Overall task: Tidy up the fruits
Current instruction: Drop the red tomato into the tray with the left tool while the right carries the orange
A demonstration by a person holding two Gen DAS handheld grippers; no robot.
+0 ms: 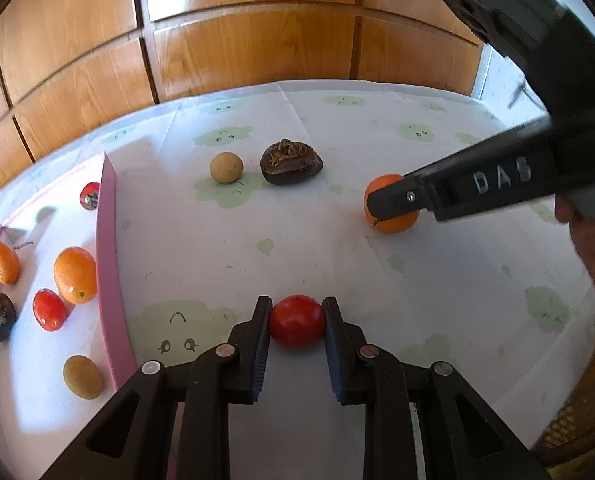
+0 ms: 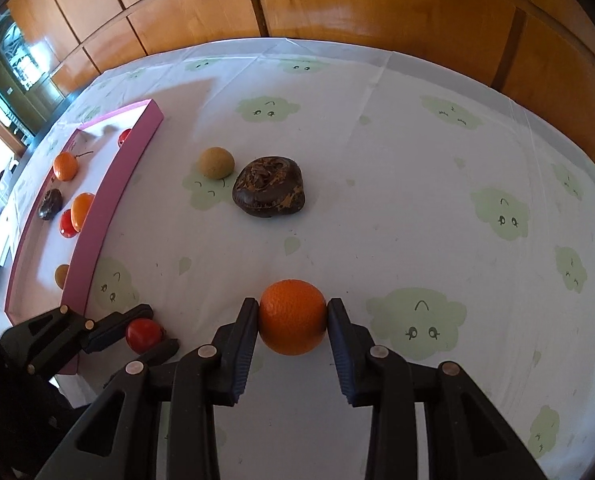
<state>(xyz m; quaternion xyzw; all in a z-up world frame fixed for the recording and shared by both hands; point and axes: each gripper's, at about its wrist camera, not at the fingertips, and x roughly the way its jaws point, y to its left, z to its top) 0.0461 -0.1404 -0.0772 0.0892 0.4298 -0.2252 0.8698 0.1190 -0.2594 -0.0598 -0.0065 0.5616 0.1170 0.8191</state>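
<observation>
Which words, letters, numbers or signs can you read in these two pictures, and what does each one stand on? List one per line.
"DAS": raised letters on the black body of the right gripper, seen in the left wrist view; any further letters are cut off from view.
No other readable text: the tablecloth carries only cartoon cloud faces, and the pink tray shows no lettering.
</observation>
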